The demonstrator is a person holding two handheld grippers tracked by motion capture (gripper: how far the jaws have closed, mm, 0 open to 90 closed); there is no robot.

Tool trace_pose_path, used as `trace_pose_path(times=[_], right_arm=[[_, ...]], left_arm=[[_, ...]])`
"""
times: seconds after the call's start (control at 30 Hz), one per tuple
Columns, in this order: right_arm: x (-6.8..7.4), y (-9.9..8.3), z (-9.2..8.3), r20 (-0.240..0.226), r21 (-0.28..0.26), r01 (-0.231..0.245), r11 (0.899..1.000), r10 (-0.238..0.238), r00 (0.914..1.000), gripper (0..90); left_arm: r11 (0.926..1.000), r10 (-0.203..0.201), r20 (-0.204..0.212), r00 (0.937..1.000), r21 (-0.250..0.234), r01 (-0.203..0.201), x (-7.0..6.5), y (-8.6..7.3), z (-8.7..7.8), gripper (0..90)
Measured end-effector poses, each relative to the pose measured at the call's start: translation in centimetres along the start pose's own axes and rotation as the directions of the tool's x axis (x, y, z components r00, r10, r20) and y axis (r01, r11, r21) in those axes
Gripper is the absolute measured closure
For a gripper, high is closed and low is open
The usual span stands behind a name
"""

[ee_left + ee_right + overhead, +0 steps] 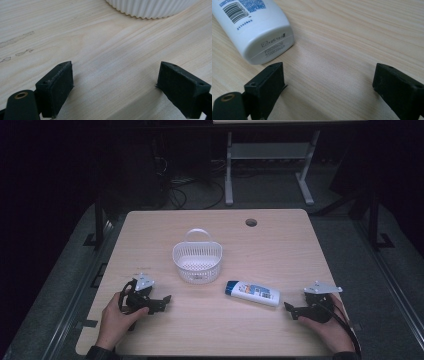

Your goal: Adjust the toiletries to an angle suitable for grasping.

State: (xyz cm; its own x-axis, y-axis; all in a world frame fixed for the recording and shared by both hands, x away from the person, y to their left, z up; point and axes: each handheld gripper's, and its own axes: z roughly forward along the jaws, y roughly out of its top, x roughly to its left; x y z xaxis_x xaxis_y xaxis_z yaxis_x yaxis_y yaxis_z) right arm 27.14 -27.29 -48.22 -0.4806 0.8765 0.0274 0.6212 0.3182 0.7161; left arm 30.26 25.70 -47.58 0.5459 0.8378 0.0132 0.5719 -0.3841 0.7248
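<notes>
Landmark: white plastic basket (197, 262), round, thin ribbed and perforated wall, loop handle upright at its far rim; it stands near the middle of the pale wood-grain worktop (280, 245).

White bottle (252, 293) lies on its side just near-right of the basket, apart from it. Smooth glossy plastic, blue cap end nearest the basket, flat oval base pointing away to the right. Printed label and barcode face up; stamped code on the base.

My left gripper (161, 303) rests on the worktop near-left of the basket, matte black blocky jaws spread wide with bare wood between them. In the left gripper view the basket's fluted wall (150, 8) sits ahead, clear of the jaws.

My right gripper (290, 310) lies well right of the basket, just beyond the bottle's base, jaws spread wide, nothing between them. In the right gripper view the base (270, 47) is close to one jaw; I cannot tell whether they touch.

Open wood lies right of the basket out to the worktop's edge; a round cable hole (251, 222) sits far-right of the basket.
</notes>
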Motion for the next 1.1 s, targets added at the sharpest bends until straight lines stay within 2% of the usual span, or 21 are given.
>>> trace_pose_path(times=[0.17, 0.23, 0.33, 0.37, 0.4, 0.43, 0.47, 0.5, 0.57, 0.6, 0.63, 0.77, 0.8, 0.83, 0.87, 0.93, 1.0, 1.1], right_arm=[[0.1, 0.0, 0.0, 0.009, -0.001, -0.007, 1.0, 0.007, 0.9999, 10.2], [0.0, 0.1, 0.0, 0.004, -0.001, -0.002, 1.0, 0.002, 1.0, 13.8], [-0.2, 0.2, -0.1, -0.005, 0.009, 0.006, 1.0, -0.006, 1.0, 14.5], [-0.2, 0.4, -0.3, -0.007, 0.024, 0.006, 1.0, -0.005, 1.0, 23.0], [-0.3, 0.5, -0.4, -0.011, 0.026, 0.006, 1.0, -0.006, 0.9999, 27.6], [-0.3, 0.5, -0.4, -0.011, 0.026, 0.006, 1.0, -0.006, 0.9999, 27.6], [-0.3, 0.8, -0.7, -0.028, 0.02, -0.01, 1.0, 0.01, 0.9995, 35.2], [-0.3, 0.8, -0.7, -0.028, 0.02, -0.01, 1.0, 0.01, 0.9995, 35.2], [-0.4, 1.1, -1.2, -0.046, -0.01, -0.034, 0.999, 0.033, 0.9984, 45.0], [-0.4, 1.1, -1.2, -0.046, -0.01, -0.034, 0.999, 0.033, 0.9984, 45.0], [-0.4, 1.4, -1.5, -0.065, -0.028, -0.048, 0.998, 0.046, 0.9968, 51.9], [-0.6, 1.9, -1.9, -0.084, -0.043, -0.042, 0.998, 0.039, 0.9957, 67.0], [-0.6, 1.9, -1.9, -0.084, -0.043, -0.042, 0.998, 0.039, 0.9957, 67.0], [-0.6, 2.3, -2.0, -0.097, -0.055, -0.042, 0.998, 0.037, 0.9946, 74.6], [-0.6, 2.3, -2.0, -0.097, -0.055, -0.042, 0.998, 0.037, 0.9946, 74.6], [-0.8, 3.0, -2.1, -0.116, -0.071, -0.045, 0.996, 0.037, 0.9926, 84.1], [-0.8, 3.5, -2.2, -0.128, -0.08, -0.044, 0.996, 0.034, 0.9913, 89.4], [-0.9, 4.2, -2.2, -0.139, -0.082, -0.045, 0.996, 0.033, 0.9897, 90.0]], left_arm=[[1.0, -0.001, -0.001, 1.0, -0.001, 0.001, 0.0, 0.0, 0.0, 12.6], [1.0, -0.001, -0.001, 1.0, 0.0, 0.001, 0.0, 0.0, 0.0, 12.6], [1.0, -0.002, -0.002, 1.0, 0.0, 0.002, 0.0, 0.0, 0.0, 12.6], [1.0, -0.004, -0.003, 1.0, -0.001, 0.004, -0.1, 0.0, 0.0, 12.6], [1.0, -0.003, -0.005, 1.0, 0.0, 0.003, -0.1, 0.0, 0.0, 12.7], [1.0, -0.003, -0.005, 1.0, 0.0, 0.003, -0.1, 0.0, 0.0, 12.7], [1.0, -0.004, -0.006, 1.0, 0.0, 0.004, -0.1, 0.0, 0.0, 12.7], [1.0, -0.004, -0.006, 1.0, 0.0, 0.004, -0.1, 0.0, 0.0, 12.7], [1.0, -0.004, -0.006, 1.0, 0.0, 0.004, -0.1, 0.0, 0.0, 12.6], [1.0, -0.004, -0.006, 1.0, 0.0, 0.004, -0.1, 0.0, 0.0, 12.7], [1.0, -0.004, -0.006, 1.0, 0.0, 0.004, -0.1, 0.0, 0.0, 12.7], [1.0, -0.004, -0.006, 1.0, 0.0, 0.004, -0.1, 0.0, 0.0, 12.7], [1.0, -0.004, -0.006, 1.0, 0.0, 0.004, -0.1, 0.0, 0.0, 12.6], [1.0, -0.004, -0.006, 1.0, -0.001, 0.004, -0.1, 0.0, 0.0, 12.7], [1.0, -0.004, -0.006, 1.0, -0.001, 0.004, -0.1, 0.0, 0.0, 12.7], [1.0, -0.003, -0.006, 1.0, 0.0, 0.003, -0.1, 0.0, -0.1, 12.7], [1.0, -0.007, -0.006, 1.0, -0.003, 0.007, -0.1, 0.0, 0.0, 12.7], [1.0, -0.007, -0.005, 1.0, -0.003, 0.007, -0.1, 0.0, 0.0, 12.7]])
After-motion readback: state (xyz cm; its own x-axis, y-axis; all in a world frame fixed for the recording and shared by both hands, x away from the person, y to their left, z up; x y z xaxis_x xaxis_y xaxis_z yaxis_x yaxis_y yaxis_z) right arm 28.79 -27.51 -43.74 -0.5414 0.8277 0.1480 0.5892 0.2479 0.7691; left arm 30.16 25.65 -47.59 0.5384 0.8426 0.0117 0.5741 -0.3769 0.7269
